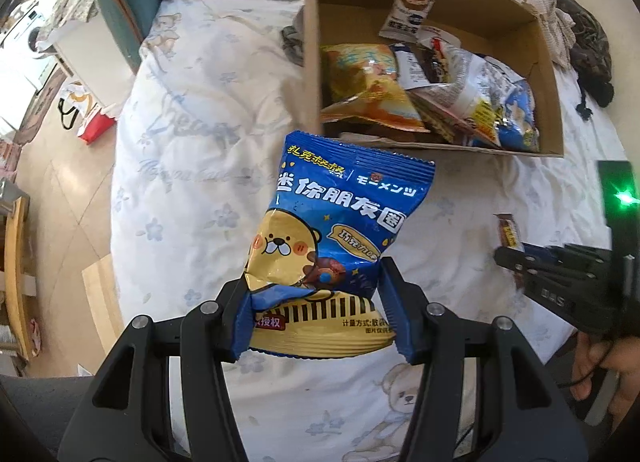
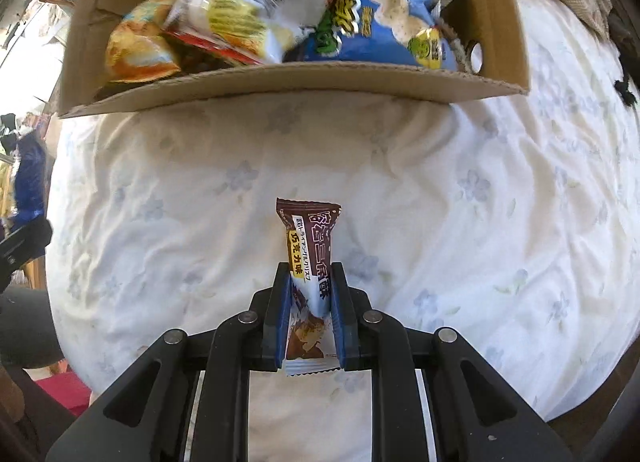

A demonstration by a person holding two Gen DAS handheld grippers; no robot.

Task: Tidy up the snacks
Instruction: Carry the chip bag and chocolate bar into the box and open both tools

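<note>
My left gripper (image 1: 316, 302) is shut on a blue and yellow snack bag with a cartoon bear (image 1: 336, 230), held above the bed just in front of the cardboard box (image 1: 312, 62). My right gripper (image 2: 310, 302) is shut on a slim brown chocolate snack bar (image 2: 310, 246), held over the bedsheet in front of the box (image 2: 280, 82). The box holds several snack packets (image 1: 432, 94) (image 2: 280, 14). The right gripper also shows in the left wrist view (image 1: 516, 258) at the right.
A white floral bedsheet (image 2: 480, 202) covers the bed. Crumpled clothes (image 1: 584, 46) lie behind the box. To the left the bed edge drops to a floor with a red item (image 1: 96, 126) and wooden furniture (image 1: 16, 274).
</note>
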